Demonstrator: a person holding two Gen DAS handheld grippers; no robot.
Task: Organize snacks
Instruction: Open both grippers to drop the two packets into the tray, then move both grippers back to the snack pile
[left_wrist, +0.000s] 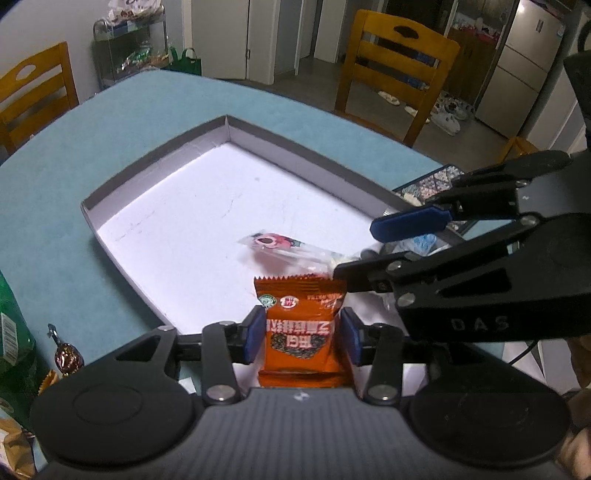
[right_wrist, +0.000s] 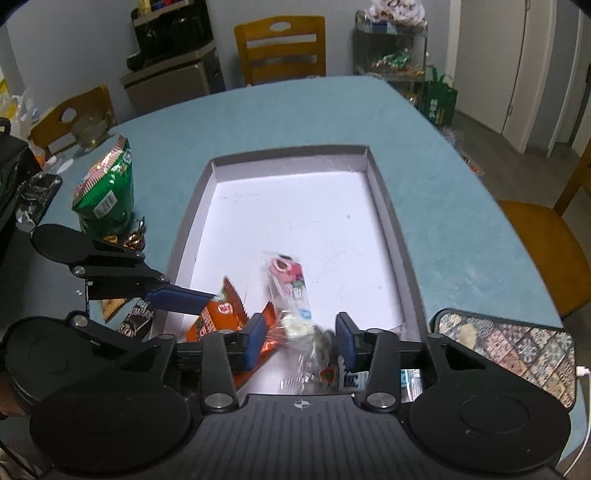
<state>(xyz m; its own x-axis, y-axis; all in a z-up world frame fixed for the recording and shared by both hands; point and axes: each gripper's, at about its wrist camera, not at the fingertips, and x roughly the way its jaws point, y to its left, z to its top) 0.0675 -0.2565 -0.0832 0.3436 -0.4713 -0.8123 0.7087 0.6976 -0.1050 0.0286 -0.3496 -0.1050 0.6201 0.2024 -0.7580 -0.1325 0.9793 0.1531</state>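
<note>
— Orange packet (left_wrist: 301, 332): lying in the tray's (left_wrist: 155, 162) near corner, between the left tongs' (left_wrist: 302, 336) pads, long axis running straight ahead. Pads parted, not pinching.
— Clear packet (right_wrist: 290, 291): slanting ahead from the right tongs (right_wrist: 301, 341), also standing apart.

Dim indoor light, strong fisheye bend

Tray (left_wrist: 236, 192) floor glares white; clear wrapper (right_wrist: 295, 314) smeared by motion blur; corners dark, edges curved.
</note>
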